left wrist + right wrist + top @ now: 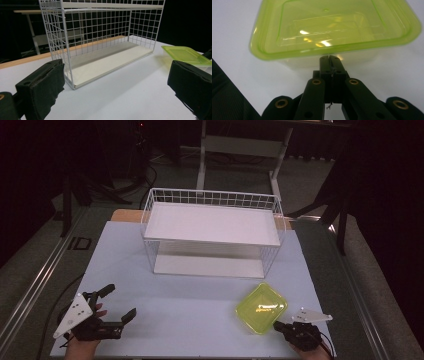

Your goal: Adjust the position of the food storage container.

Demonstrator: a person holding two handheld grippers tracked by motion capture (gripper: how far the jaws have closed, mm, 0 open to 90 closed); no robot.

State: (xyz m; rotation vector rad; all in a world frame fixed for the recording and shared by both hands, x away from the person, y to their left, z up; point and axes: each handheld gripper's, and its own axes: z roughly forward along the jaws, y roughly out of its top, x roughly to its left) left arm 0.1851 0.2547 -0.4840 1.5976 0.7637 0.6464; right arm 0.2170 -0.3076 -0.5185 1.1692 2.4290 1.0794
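A lime-green, see-through lidded container (261, 307) sits on the pale table at the front right; it also appears at the right edge of the left gripper view (186, 53). My right gripper (281, 325) is at its near corner. In the right gripper view the two jaws are pressed together with nothing between them, and the gripper (330, 60) has its tips against the container's (332, 27) near wall, just under the lid's rim. My left gripper (119, 302) rests at the front left, open, its wide-apart pads (40, 92) with only bare table between them.
A white wire rack (212, 225) with a solid top shelf and bottom shelf stands at the middle back of the table (190, 305); its near corner (72, 86) is close ahead of the left gripper. A wooden strip edges the table's far side.
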